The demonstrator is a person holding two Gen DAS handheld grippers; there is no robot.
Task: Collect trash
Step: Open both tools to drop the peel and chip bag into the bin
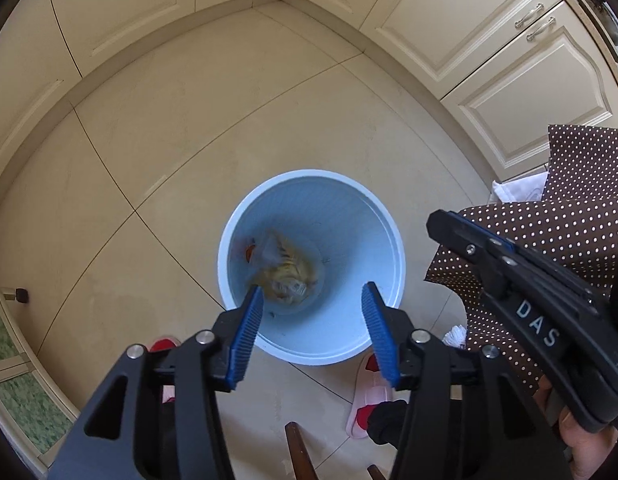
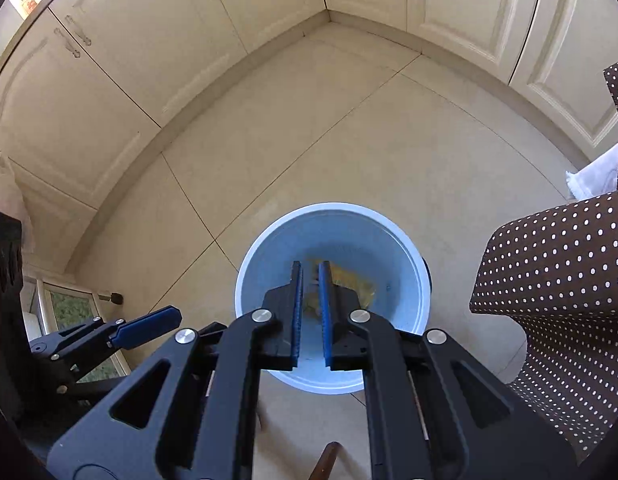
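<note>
A light blue trash bin (image 1: 351,216) stands on the tiled floor and holds yellow and clear plastic wrappers (image 1: 283,268) with a bit of red at its bottom. My left gripper (image 1: 313,294) is open and empty above the bin's near rim. The right gripper's body (image 1: 521,280) shows at the right of the left wrist view. In the right wrist view the bin (image 2: 389,240) lies below my right gripper (image 2: 311,270), whose jaws are nearly closed with a narrow empty gap. The wrappers (image 2: 359,282) show beside its fingers. The left gripper (image 2: 149,326) shows at the left.
Cream kitchen cabinets (image 1: 469,28) line the far walls and meet in a corner. A brown polka-dot cloth (image 1: 569,220) hangs at the right, also in the right wrist view (image 2: 557,280). Red and white slippers (image 1: 369,392) and a wooden chair leg (image 1: 299,452) are near the bin.
</note>
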